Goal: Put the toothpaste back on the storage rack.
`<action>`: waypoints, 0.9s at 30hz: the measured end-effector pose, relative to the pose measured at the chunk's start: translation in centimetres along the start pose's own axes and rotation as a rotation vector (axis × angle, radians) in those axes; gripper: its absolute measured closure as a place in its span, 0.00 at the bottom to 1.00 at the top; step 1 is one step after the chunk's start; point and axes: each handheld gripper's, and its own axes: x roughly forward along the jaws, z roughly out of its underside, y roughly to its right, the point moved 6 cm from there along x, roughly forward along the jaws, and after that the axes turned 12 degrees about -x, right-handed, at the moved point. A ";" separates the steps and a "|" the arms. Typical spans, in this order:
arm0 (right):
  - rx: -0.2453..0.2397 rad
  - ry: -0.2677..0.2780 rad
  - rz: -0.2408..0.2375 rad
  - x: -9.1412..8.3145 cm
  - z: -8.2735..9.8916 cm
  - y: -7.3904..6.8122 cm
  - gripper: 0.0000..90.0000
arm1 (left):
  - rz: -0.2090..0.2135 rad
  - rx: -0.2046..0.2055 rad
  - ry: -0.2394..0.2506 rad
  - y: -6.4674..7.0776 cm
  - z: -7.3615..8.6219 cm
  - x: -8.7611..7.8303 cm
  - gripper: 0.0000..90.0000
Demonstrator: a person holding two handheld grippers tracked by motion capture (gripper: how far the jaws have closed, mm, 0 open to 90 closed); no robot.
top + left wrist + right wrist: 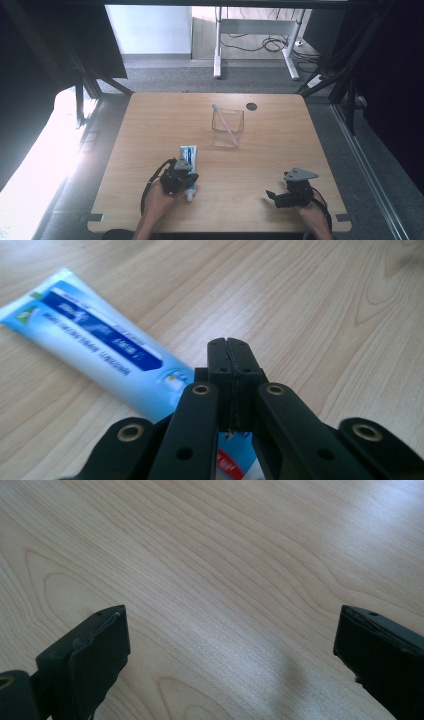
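We have the left gripper [231, 347] low over the toothpaste tube [95, 342], its jaws pressed flat together with nothing between them — the tube sits under and to one side of the tips, not in the bite. On the table [150, 120] the tube [188, 157] lies left of centre toward the near edge, its long axis running from the near edge toward the far one, cap end nearest us and mostly hidden beneath the gripper [186, 181]. Our left hand is right over it; the right gripper [272, 196], jaws spread wide over bare wood, rests well apart toward the near right corner. The clear cup [228, 129] with the pink toothbrush [224, 122] stands beyond the tube, toward the far edge. We judge the left jaws must reopen and straddle the tube across its width before any lift
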 end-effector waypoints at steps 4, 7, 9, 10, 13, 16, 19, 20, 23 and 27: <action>-0.003 -0.003 -0.006 0.1 0.0 -0.1 0.02 | -0.004 0.012 -0.033 0.5 0.3 0.9 1.00; -0.004 -0.003 -0.008 0.1 0.0 -0.2 0.02 | -0.004 0.013 -0.047 0.7 0.4 1.2 1.00; -0.004 -0.003 -0.008 0.1 0.0 -0.2 0.02 | -0.009 0.014 -0.056 0.7 0.6 1.4 1.00; -0.005 -0.003 -0.005 0.1 0.0 -0.1 0.02 | -0.006 0.011 -0.062 0.8 0.7 1.5 1.00; -0.004 -0.004 -0.004 0.0 0.1 -0.1 0.03 | -0.009 0.008 -0.069 0.7 0.7 1.5 1.00; -0.004 -0.007 -0.003 0.0 0.1 -0.1 0.03 | -0.021 -0.006 -0.085 0.6 0.9 1.5 1.00; -0.008 -0.009 -0.002 0.0 0.1 -0.1 0.03 | -0.036 -0.004 -0.107 0.2 1.3 1.6 1.00; -0.008 -0.009 -0.002 0.0 0.1 -0.1 0.03 | -0.036 -0.004 -0.107 0.2 1.3 1.6 1.00; -0.009 -0.009 -0.001 0.0 0.1 -0.1 0.03 | -0.034 -0.007 -0.109 -0.1 1.5 1.4 1.00; -0.010 -0.014 -0.001 0.1 0.2 -0.1 0.03 | -0.029 -0.004 -0.116 -0.5 1.7 1.1 1.00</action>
